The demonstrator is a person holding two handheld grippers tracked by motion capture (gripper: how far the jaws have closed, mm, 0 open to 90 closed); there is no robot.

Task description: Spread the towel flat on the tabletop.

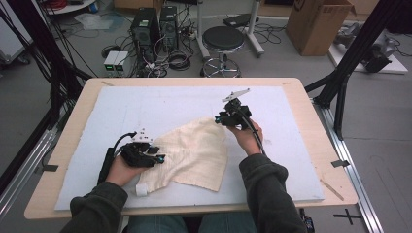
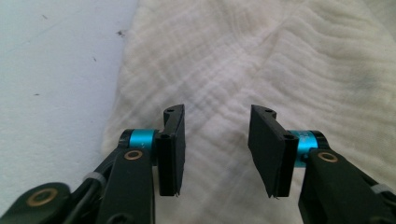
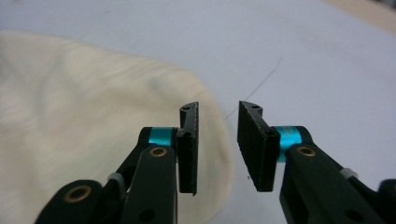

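A cream waffle-weave cloth point(image 1: 194, 153) lies rumpled on the pale blue mat point(image 1: 160, 104). My left gripper point(image 1: 156, 157) hovers over the cloth's left part, open, with bare cloth point(image 2: 261, 60) between its jaws. My right gripper point(image 1: 219, 118) is at the cloth's upper right corner, open, its jaws astride the rounded cloth edge point(image 3: 212, 112) without gripping it. In the left gripper view my left gripper point(image 2: 217, 149) has its jaws wide apart. In the right gripper view my right gripper point(image 3: 217, 147) shows a narrower gap over the mat point(image 3: 299, 60).
The mat sits on a wooden table point(image 1: 311, 111). A small white roll point(image 1: 141, 190) lies by the cloth's lower left corner. Beyond the table stand a stool point(image 1: 223, 41), computer towers point(image 1: 145, 29) and a cardboard box point(image 1: 318, 22).
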